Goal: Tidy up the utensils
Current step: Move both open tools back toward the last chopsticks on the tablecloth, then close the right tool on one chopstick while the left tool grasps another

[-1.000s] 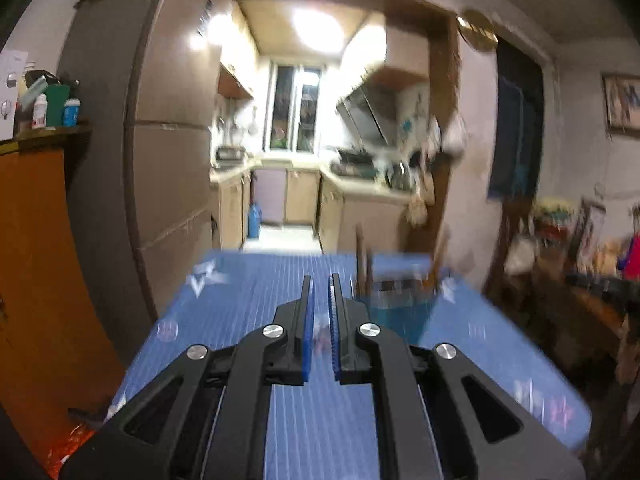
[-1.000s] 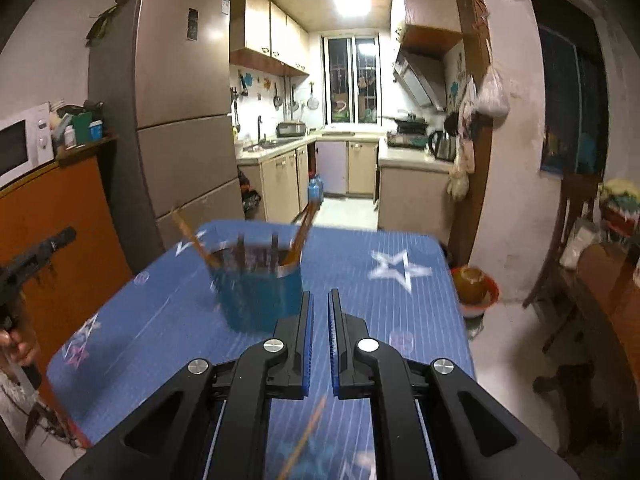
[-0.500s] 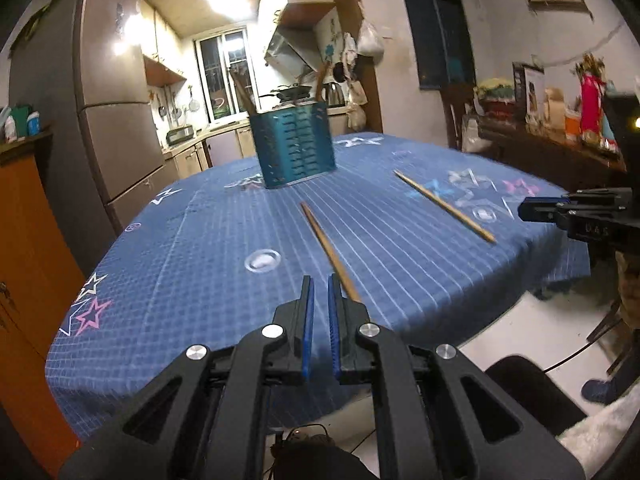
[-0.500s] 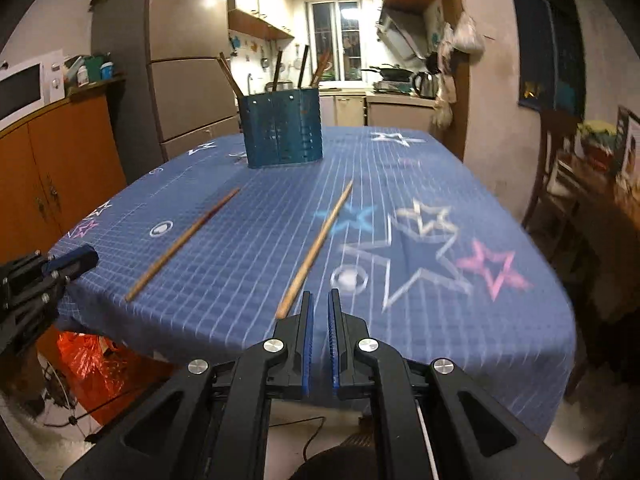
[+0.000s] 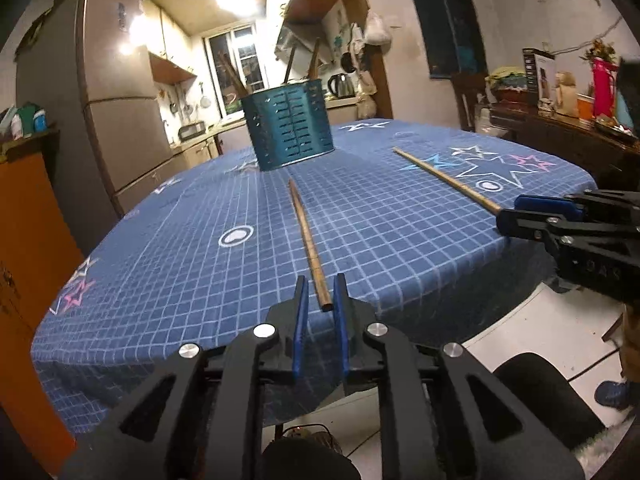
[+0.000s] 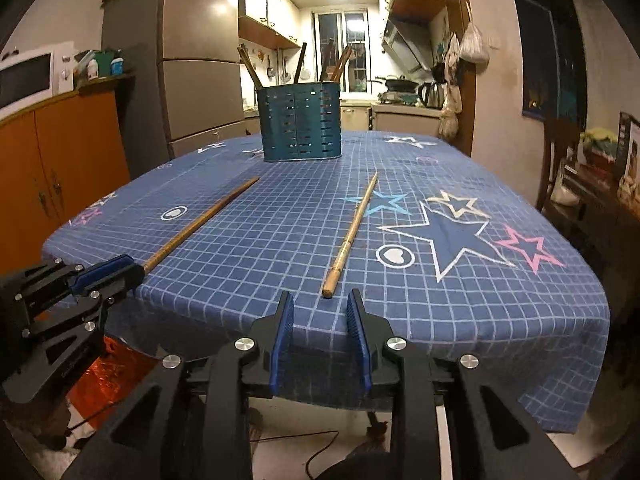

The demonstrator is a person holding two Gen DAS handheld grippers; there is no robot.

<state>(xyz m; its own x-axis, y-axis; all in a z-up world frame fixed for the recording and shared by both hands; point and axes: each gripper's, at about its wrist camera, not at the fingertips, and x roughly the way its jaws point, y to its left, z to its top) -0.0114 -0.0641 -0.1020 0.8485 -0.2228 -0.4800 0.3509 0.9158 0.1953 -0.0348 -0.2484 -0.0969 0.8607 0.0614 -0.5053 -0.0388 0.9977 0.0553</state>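
Two wooden chopsticks lie on the blue star-patterned tablecloth [image 5: 168, 264] [image 6: 480, 312]. My left gripper [image 5: 320, 285] [image 6: 114, 270] is at the near table edge, its jaws opening. The near end of the left chopstick [image 5: 306, 236] [image 6: 200, 222] lies between its fingers, not pinched. My right gripper [image 6: 320, 296] [image 5: 520, 216] also has opening jaws, and the right chopstick [image 6: 352, 232] [image 5: 444, 178] ends just ahead of its tips. A teal slotted utensil holder [image 5: 288, 128] [image 6: 300, 124] stands further back with several sticks in it.
A tall fridge [image 6: 192, 80] and an orange cabinet [image 6: 60, 160] with a microwave [image 6: 24, 76] stand to the left. A dark sideboard [image 5: 560, 136] with clutter runs along the right. A red bag [image 6: 112, 364] lies on the floor under the table edge. The kitchen lies beyond.
Both grippers have come down from above the table to its near edge, each lined up with a chopstick end. Their jaws were shut and have now parted.
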